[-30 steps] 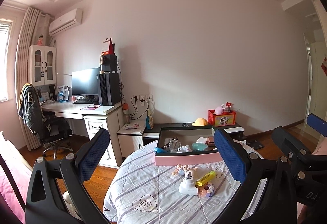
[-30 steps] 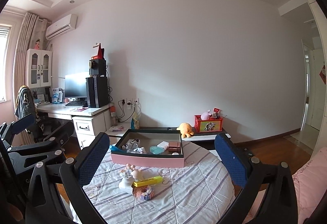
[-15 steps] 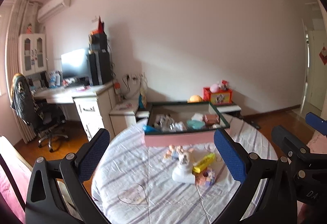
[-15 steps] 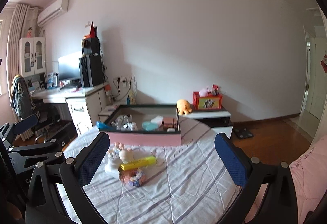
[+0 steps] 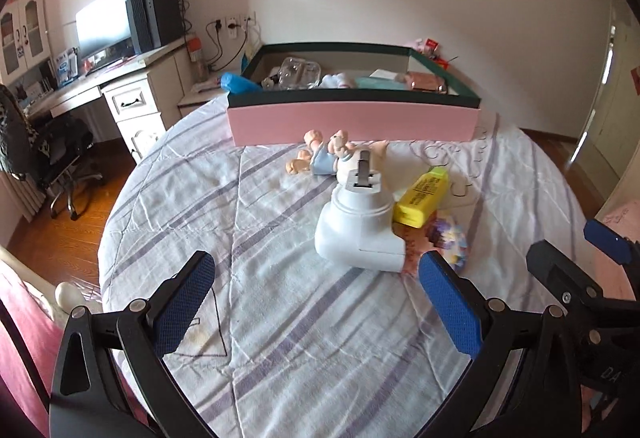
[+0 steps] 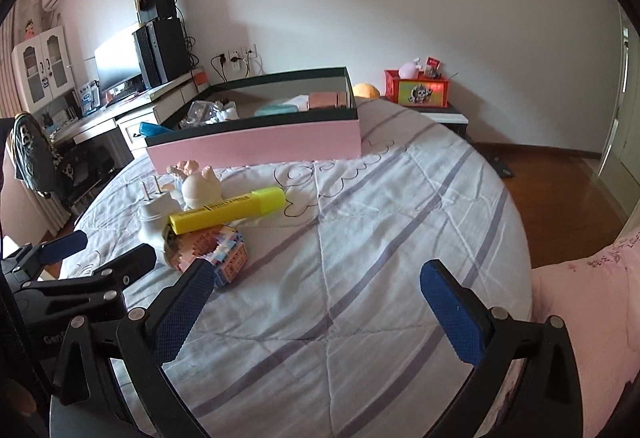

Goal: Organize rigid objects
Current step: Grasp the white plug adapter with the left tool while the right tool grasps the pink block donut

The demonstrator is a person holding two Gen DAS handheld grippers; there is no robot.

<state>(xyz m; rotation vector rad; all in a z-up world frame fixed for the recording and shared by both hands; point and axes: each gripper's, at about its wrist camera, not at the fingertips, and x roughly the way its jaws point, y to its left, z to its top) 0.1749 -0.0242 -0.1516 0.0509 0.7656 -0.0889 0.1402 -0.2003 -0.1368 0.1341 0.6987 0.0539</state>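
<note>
On the round table's striped cloth (image 5: 280,318) lies a small cluster: a white plug adapter (image 5: 360,226), a yellow highlighter (image 5: 422,196), a pastel block toy (image 5: 450,238) and a little doll figure (image 5: 328,154). Behind them stands a pink box with a dark rim (image 5: 352,118) holding several items. My left gripper (image 5: 316,296) is open, just short of the adapter. My right gripper (image 6: 316,298) is open over bare cloth, to the right of the highlighter (image 6: 228,210) and block toy (image 6: 216,254); the left gripper (image 6: 80,270) shows at that view's left edge.
A desk with monitor and computer tower (image 5: 152,10) and an office chair (image 5: 52,150) stand left of the table. A red box with toys (image 6: 416,90) sits on a low cabinet by the wall. Pink bedding (image 6: 592,302) lies at the right.
Both grippers have tipped downward and moved closer to the table, so the cluster of objects now sits much nearer to the open fingers. Nothing was taken hold of.
</note>
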